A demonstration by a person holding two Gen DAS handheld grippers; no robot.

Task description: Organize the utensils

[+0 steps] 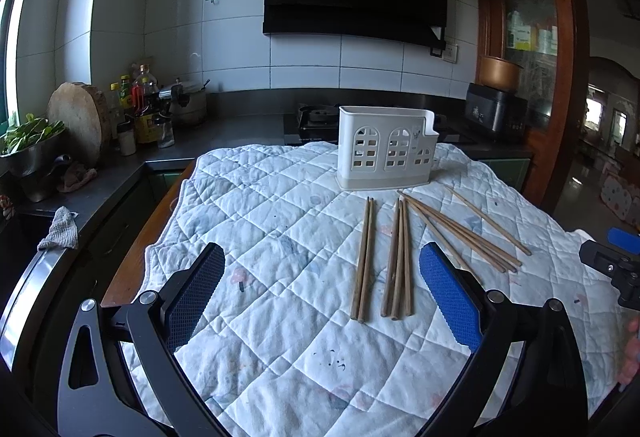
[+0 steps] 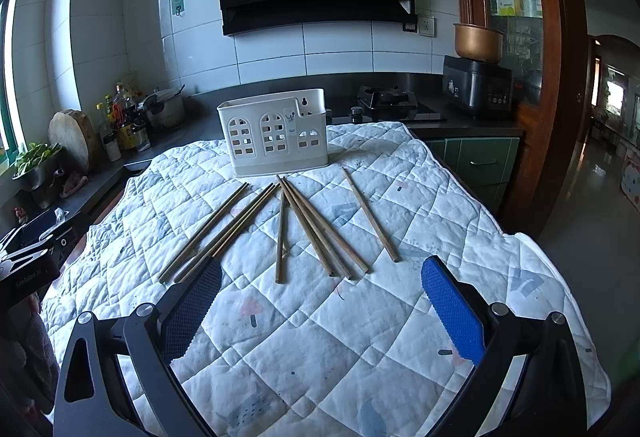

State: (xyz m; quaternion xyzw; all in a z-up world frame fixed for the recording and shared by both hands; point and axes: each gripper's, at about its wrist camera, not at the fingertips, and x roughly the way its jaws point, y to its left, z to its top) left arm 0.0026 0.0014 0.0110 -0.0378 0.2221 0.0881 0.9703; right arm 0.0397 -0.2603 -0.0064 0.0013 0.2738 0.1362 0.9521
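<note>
Nothing is sorted yet, as far as these views show. Your left tool [image 1: 322, 289] hangs above the quilted cloth [image 1: 260, 205] on the worktop with its blue pads spread wide and nothing between them. Your right tool [image 2: 320, 301] is the same: wide apart, empty, clear of the cloth.

The chopsticks [image 2: 316, 229] all lie loose on the cloth, ahead of both tools and short of the white utensil holder [image 2: 276, 133]. From your left tool, a pair [image 1: 365, 257] and a bundle of three [image 1: 398, 261] lie just ahead, between the lines of its pads and pointing away from you; the rest fan off ahead and to its right. From your right tool, one single stick [image 2: 370, 215] lies ahead toward its right pad, apart from the others, and a crossed cluster sits straight ahead.

The holder stands upright beyond the far tips of the chopsticks. No stick shows above its rim, so I judge it empty, though its inside is not fully visible.

So the whole job is left: every chopstick has to be picked up and stood in the holder. The pair and the bundle look the easiest start for your left tool, the lone stick for your right.
</note>
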